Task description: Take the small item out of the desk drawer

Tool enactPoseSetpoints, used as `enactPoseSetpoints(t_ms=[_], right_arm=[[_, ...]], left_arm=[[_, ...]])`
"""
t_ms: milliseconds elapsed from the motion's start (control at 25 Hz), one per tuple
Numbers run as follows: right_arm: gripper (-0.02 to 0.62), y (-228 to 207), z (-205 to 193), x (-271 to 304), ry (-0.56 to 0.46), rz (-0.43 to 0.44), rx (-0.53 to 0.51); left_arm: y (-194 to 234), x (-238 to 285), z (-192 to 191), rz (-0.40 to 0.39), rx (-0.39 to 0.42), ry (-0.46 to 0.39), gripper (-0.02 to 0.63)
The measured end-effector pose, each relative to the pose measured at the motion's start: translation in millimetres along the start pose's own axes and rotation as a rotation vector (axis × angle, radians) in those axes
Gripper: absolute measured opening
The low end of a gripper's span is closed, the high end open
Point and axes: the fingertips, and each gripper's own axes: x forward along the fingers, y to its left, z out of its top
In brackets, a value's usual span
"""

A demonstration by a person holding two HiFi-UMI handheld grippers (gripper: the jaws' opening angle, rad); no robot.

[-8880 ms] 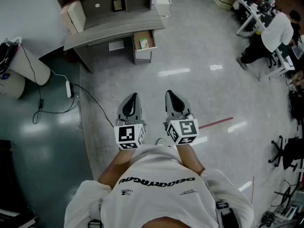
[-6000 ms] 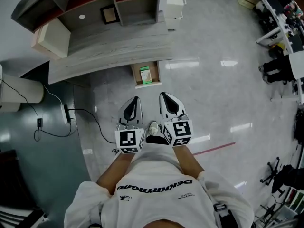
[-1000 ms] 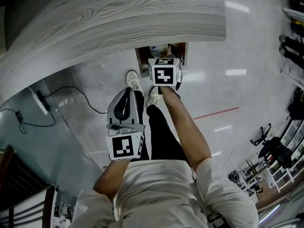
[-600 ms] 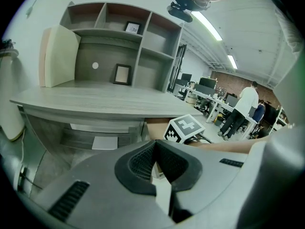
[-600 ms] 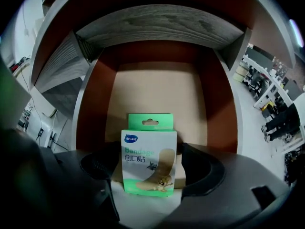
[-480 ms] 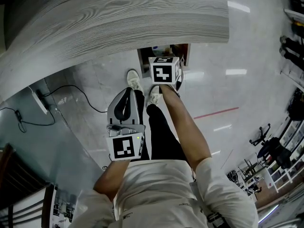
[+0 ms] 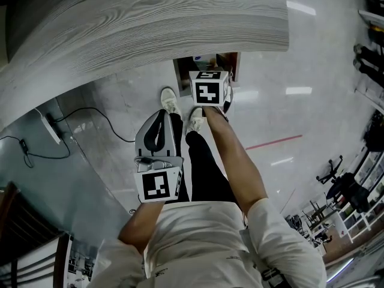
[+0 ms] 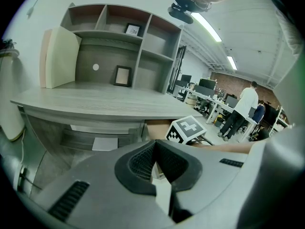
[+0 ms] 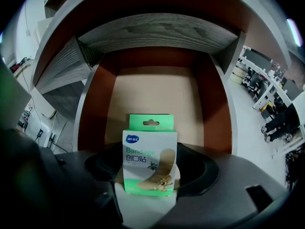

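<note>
The open desk drawer [image 9: 157,92] has a pale wooden floor. A small green and white bandage box [image 9: 149,159] stands upright in it. My right gripper [image 9: 151,170] points steeply down into the drawer with the box between its jaws. The jaws have just been closing, but the pads do not visibly press on the box. From the head view only the right gripper's marker cube [image 7: 208,89] shows, over the drawer [image 7: 180,74] under the desk edge. My left gripper [image 7: 161,115] hangs lower left of it, shut and empty, its pads [image 8: 143,159] meeting.
The grey wood-grain desk top [image 7: 150,23] overhangs the drawer. Open shelves with a picture frame [image 8: 122,75] stand on the desk. A power strip and cable [image 7: 51,131] lie on the floor to the left. My shoes [image 7: 170,101] are by the drawer. People [image 8: 243,109] stand at desks far off.
Since the oldest frames I have come up to the desk and my right gripper has gone down into the open drawer. Over the last second nothing visibly moved.
</note>
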Motion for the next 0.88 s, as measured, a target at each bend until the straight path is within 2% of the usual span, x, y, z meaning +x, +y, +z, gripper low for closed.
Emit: enactPoseSetpoints(t_ms=[360, 560, 880], right_arm=[[0.374, 0, 1, -9, -0.048, 0.031, 0.024], [0.374, 2, 8, -22, -0.081, 0.042, 0.005], [0.374, -1, 22, -51, -0.149, 0.061, 0.011]], left_arm=[[-3, -7, 6, 0.004, 0.022, -0.027, 0.015], [-10, -16, 11, -0.001, 0.036, -0.042, 0.015], [-17, -27, 32, 0.008, 0.047, -0.094, 0.015]])
